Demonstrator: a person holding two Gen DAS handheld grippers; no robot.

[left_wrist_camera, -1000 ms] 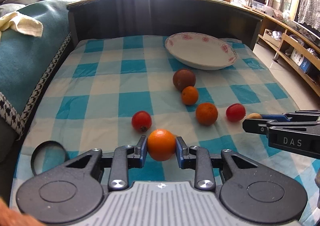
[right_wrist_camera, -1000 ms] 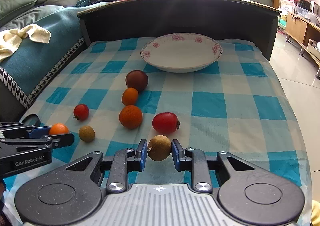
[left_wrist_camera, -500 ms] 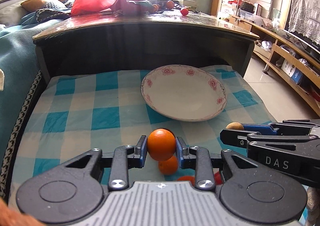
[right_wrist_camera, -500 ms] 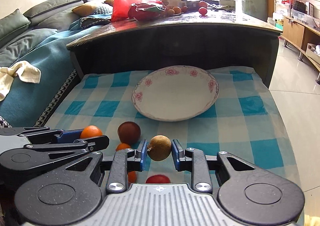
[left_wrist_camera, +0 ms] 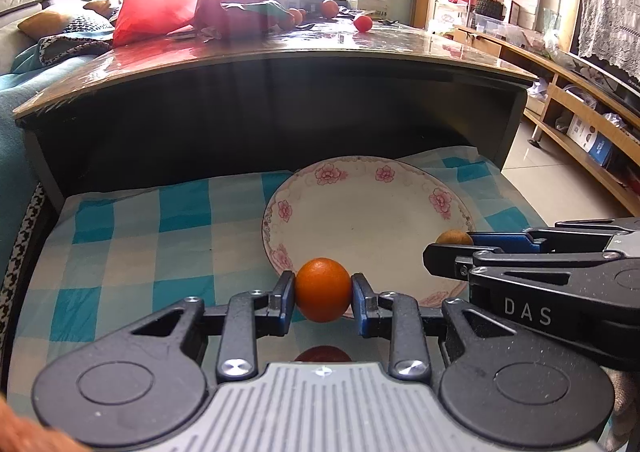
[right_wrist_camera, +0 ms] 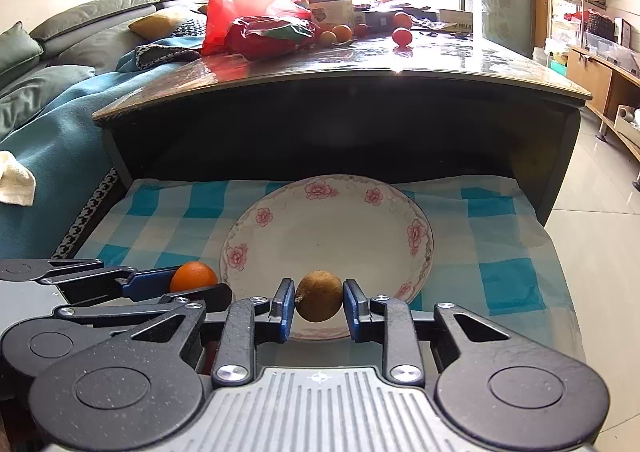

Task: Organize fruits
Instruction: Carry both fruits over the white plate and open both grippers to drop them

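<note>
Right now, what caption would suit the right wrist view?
Right gripper carries a brown fruit toward a flowered plate, left gripper alongside holding an orange.

"DAS" in pale letters on side of right tongs [left_wrist_camera: 452,248], seen from left wrist.

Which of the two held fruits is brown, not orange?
The small brown fruit in the right gripper. The left gripper holds a bright orange, which is rounder and bigger.
</note>
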